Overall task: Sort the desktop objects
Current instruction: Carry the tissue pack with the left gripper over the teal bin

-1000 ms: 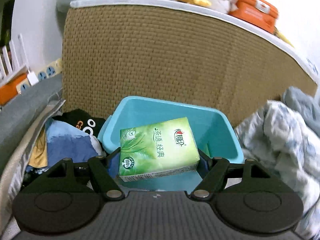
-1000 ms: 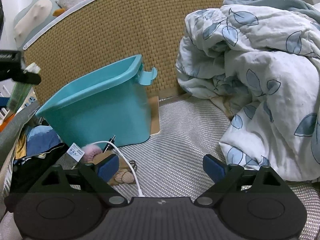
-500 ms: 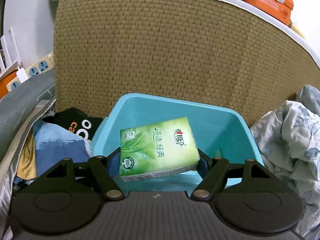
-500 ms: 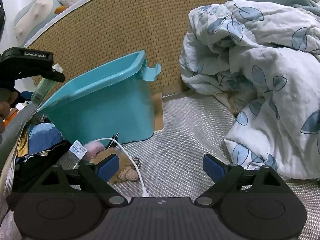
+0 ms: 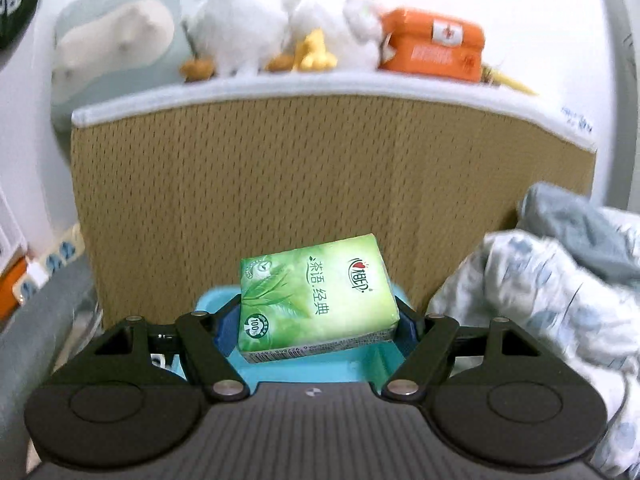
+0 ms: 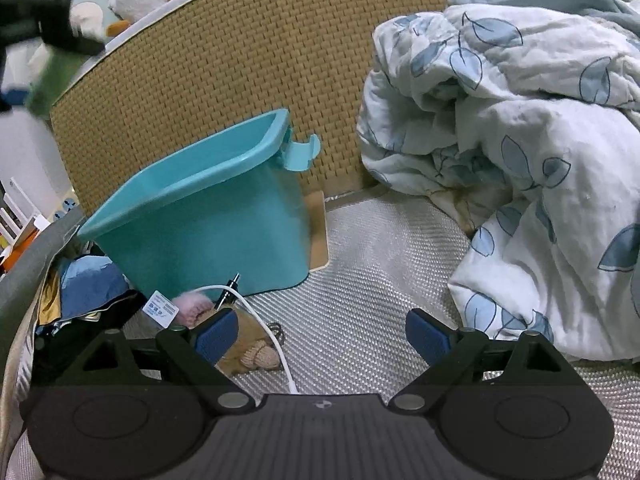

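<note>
A woven tan headboard [image 6: 248,60] stands across the far edge of the bed, its pale ledge carrying a white plush toy [image 5: 256,28] and an orange case [image 5: 434,46]. A crumpled quilt with blue leaf print [image 6: 520,152] is heaped along the right side of the grey woven mat [image 6: 360,320], against the headboard. The teal plastic bin [image 6: 208,236] sits on the mat's left part, its back just beside the headboard, with a pile of dark and blue clothes [image 6: 84,288] at its left.

The left gripper [image 5: 318,320] is clamped on a green tissue pack [image 5: 314,298], blue pads pressing its two short sides; the pack is held in the air above the bin's rim, slightly tilted, printed face up. The right gripper [image 6: 322,334] hangs low over the mat with its fingers spread wide and nothing between them. Just before its left finger, near the bin's front wall, lie a white cable [image 6: 256,316], a black pen [image 6: 228,294] and a small pink and tan knitted toy [image 6: 256,354].
</note>
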`<action>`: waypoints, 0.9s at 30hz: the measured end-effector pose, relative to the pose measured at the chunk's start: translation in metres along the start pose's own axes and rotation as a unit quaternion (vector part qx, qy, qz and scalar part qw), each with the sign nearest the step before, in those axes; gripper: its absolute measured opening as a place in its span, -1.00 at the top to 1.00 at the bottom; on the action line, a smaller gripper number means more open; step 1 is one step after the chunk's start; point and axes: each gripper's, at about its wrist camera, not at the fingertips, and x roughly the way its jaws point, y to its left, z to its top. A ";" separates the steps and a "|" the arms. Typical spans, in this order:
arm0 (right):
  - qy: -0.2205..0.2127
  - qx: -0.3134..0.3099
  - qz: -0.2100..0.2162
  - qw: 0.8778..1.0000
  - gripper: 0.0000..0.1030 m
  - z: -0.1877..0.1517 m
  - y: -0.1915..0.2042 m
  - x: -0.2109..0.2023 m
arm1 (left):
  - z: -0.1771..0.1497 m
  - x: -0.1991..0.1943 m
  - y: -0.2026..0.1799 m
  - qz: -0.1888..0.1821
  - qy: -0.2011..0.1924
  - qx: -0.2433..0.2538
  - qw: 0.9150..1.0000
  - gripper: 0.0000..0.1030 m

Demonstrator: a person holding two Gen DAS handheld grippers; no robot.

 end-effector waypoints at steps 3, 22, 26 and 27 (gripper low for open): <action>-0.001 -0.002 0.002 1.000 -0.83 0.000 0.000 -0.001 | 0.020 0.003 -0.002 -0.005 -0.005 0.005 1.000 -0.47; 0.006 0.000 0.001 1.000 -0.83 0.001 -0.003 0.004 | 0.000 0.114 0.018 0.027 0.104 -0.010 0.994 -0.47; 0.007 0.006 0.001 1.000 -0.83 0.002 -0.005 0.004 | -0.009 0.137 0.022 0.034 0.138 -0.017 0.990 -0.47; 0.008 0.006 0.001 1.000 -0.83 0.002 -0.005 0.004 | -0.011 0.144 0.022 0.035 0.148 -0.017 0.988 -0.47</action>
